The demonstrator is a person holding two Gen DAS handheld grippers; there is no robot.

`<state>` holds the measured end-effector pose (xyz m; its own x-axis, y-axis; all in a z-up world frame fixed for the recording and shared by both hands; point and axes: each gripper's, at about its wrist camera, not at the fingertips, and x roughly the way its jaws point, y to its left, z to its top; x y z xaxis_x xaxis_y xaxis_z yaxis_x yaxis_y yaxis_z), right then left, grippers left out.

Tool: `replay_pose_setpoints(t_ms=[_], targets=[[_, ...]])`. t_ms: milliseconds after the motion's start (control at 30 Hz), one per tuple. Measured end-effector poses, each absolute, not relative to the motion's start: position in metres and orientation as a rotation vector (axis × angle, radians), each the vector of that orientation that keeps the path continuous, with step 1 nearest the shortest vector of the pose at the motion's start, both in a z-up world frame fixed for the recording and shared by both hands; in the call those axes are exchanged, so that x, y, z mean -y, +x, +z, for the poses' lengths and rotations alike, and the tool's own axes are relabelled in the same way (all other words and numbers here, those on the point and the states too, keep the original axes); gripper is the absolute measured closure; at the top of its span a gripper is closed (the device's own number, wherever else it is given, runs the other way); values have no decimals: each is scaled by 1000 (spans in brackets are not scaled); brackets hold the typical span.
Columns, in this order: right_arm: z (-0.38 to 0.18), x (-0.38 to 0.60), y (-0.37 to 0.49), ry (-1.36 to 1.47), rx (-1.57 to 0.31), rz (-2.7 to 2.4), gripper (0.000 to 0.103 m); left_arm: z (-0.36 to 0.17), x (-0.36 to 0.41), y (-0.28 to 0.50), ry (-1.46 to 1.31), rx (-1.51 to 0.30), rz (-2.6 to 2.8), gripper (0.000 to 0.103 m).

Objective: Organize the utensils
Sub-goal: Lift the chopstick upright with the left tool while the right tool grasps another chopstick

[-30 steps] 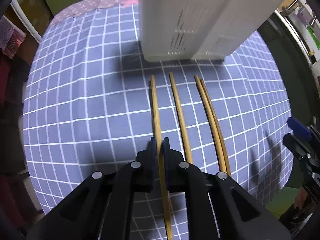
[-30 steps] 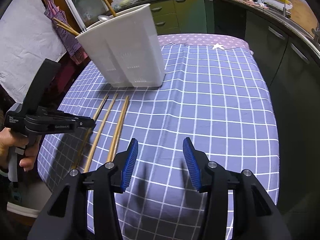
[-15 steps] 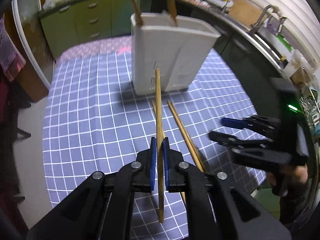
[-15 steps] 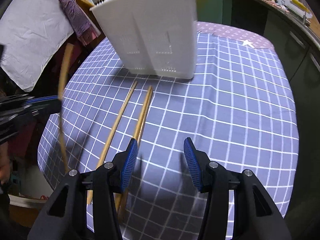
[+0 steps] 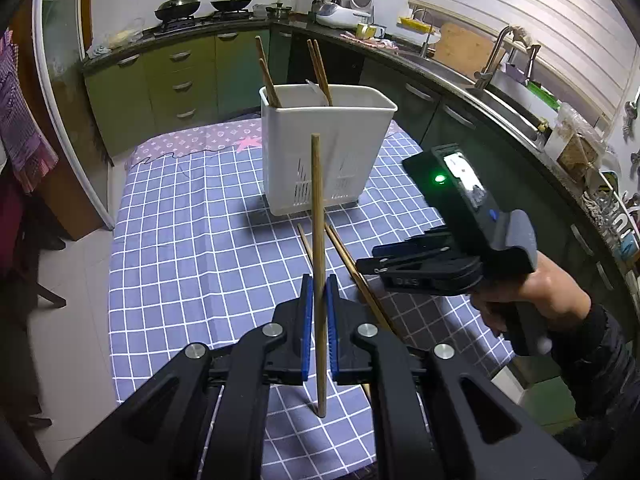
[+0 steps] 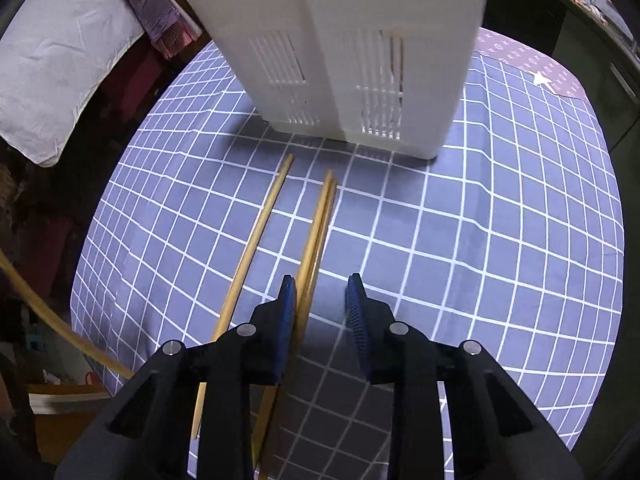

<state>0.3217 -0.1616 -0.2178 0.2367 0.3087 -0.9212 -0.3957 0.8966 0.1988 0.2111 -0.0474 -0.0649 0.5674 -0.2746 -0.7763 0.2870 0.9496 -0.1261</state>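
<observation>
Left fingers (image 5: 306, 334): clenched on one chopstick (image 5: 318, 248); the blue pads press it from both sides, below mid-length.
Held chopstick axis: long axis close to upright in the left wrist view; upper tip points toward the holder, lower tip hangs above the tabletop (image 5: 192, 248), clear of the cloth.
Right fingers (image 6: 286, 320): closing, not yet pressing; the gap is still visible. A pair of chopsticks (image 6: 318, 228) passes between them, just beside the left pad; the right pad stands apart from it.
Right gripper (image 5: 362, 266): seen from the left wrist view, held in a hand (image 5: 532, 300) with a dark sleeve, nose down over the lying chopsticks.
Pair axis: lies flat on the checked cloth, the two sticks touching side by side, far tips pointing toward the holder base.
Single chopstick (image 6: 260, 236): lies flat to the left of the pair, roughly parallel, apart from it.
Utensil holder (image 5: 326, 148): white, slotted near the base, upright on the tabletop beyond the lying chopsticks; several chopsticks (image 5: 318, 70) already stand in it, leaning.
Obstructions: the holder wall stands directly beyond the far tips of the lying sticks.
Background: green cabinets (image 5: 180, 80), pans on a stove, sink at right.
</observation>
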Motion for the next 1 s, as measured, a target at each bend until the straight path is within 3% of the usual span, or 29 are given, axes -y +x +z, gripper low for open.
replay_pose_setpoints(t_ms=[867,1000], targets=[[-232,131,319,-218,-1247,399,75,-63,37,200,13,-883,-355,96],[-232,125,316,-228,-1243,403,92,-63,37,200,12,-882,-354,96]])
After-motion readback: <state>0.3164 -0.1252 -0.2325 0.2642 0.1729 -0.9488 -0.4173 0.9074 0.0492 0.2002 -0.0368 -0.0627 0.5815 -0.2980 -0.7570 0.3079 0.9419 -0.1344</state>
